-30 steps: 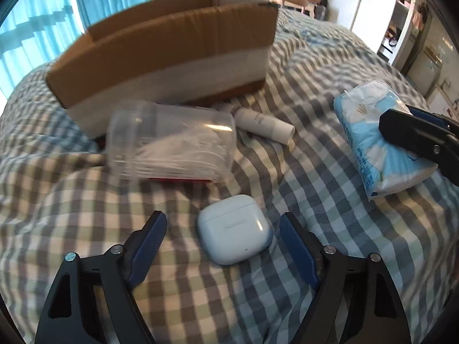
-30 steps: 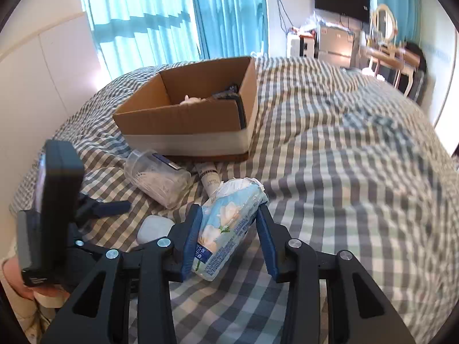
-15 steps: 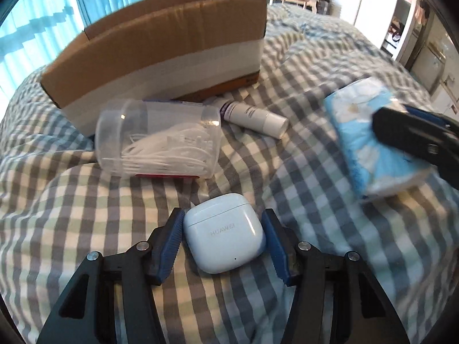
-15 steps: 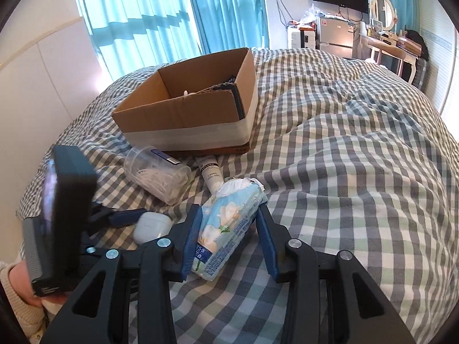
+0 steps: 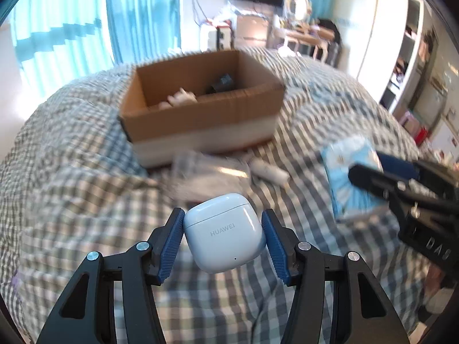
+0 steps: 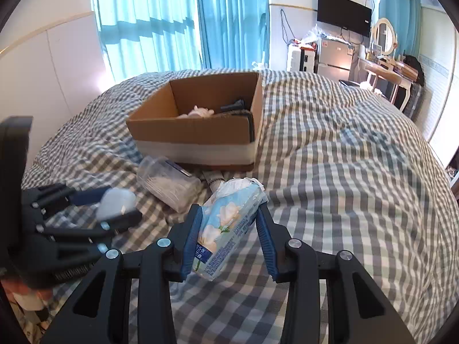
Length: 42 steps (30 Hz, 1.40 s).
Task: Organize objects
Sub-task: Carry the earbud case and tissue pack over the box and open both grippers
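My left gripper [image 5: 223,233] is shut on a white HUAWEI earbud case [image 5: 225,230] and holds it above the checked bed cover; it shows in the right wrist view [image 6: 116,200] too. My right gripper [image 6: 229,229] is shut on a light blue tissue pack [image 6: 229,223], also lifted off the bed; the pack shows at the right of the left wrist view [image 5: 348,177]. An open cardboard box [image 5: 200,114] sits ahead on the bed [image 6: 344,172], with a pale item and a dark item inside.
A clear plastic jar [image 6: 167,182] of cotton swabs lies on its side in front of the box. A white tube [image 5: 269,170] lies beside it. Blue curtains, a wall TV and a dressing table stand beyond the bed.
My left gripper closed on the earbud case and lifted it off the bed, tilting up toward the box. My right gripper rose with the tissue pack.
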Each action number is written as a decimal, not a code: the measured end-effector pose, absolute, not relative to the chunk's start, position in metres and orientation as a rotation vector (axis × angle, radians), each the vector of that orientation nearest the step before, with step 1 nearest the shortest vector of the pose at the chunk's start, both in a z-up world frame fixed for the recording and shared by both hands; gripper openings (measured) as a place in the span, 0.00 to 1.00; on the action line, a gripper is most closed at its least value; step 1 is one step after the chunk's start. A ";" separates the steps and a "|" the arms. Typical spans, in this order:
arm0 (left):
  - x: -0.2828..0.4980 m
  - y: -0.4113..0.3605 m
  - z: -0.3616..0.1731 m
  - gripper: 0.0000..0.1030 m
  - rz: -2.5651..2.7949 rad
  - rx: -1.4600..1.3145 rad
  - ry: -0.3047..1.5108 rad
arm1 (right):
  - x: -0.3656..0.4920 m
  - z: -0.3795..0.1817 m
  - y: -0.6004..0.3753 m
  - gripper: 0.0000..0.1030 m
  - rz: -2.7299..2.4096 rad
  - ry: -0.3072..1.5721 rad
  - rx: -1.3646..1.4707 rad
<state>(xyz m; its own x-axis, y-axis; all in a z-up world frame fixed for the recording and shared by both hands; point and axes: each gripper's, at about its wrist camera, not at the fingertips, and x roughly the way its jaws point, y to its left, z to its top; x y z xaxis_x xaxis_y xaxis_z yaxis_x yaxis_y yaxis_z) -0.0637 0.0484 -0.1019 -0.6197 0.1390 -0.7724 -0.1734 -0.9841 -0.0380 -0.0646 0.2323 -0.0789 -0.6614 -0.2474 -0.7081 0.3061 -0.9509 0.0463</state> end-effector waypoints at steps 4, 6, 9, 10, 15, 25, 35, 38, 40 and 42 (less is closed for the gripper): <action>-0.074 0.034 -0.075 0.55 2.735 -1.200 0.005 | -0.065 -0.056 0.225 0.38 -2.623 0.149 1.044; -0.082 0.027 -0.061 0.55 2.763 -1.161 -0.014 | -0.069 -0.042 0.218 0.38 -2.627 0.189 1.016; -0.096 0.017 -0.041 0.55 2.786 -1.111 -0.038 | -0.076 -0.020 0.208 0.38 -2.630 0.220 0.964; -0.101 0.016 -0.036 0.55 2.798 -1.095 -0.041 | -0.080 -0.010 0.205 0.38 -2.631 0.225 0.943; -0.131 0.004 -0.004 0.55 2.854 -1.000 -0.046 | -0.105 0.029 0.189 0.38 -2.636 0.256 0.853; -0.215 -0.004 0.003 0.55 2.903 -1.030 0.025 | -0.196 0.064 0.151 0.38 -2.633 0.276 0.803; -0.291 0.008 -0.047 0.55 2.806 -1.129 0.058 | -0.302 0.026 0.132 0.38 -2.602 0.248 0.898; -0.303 0.011 -0.063 0.55 2.777 -1.165 0.030 | -0.328 0.007 0.132 0.38 -2.595 0.210 0.940; -0.308 0.014 -0.074 0.55 2.760 -1.188 0.027 | -0.341 -0.007 0.134 0.38 -2.579 0.186 0.973; -0.311 0.014 -0.083 0.55 2.741 -1.204 0.020 | -0.348 -0.020 0.137 0.38 -2.562 0.187 0.999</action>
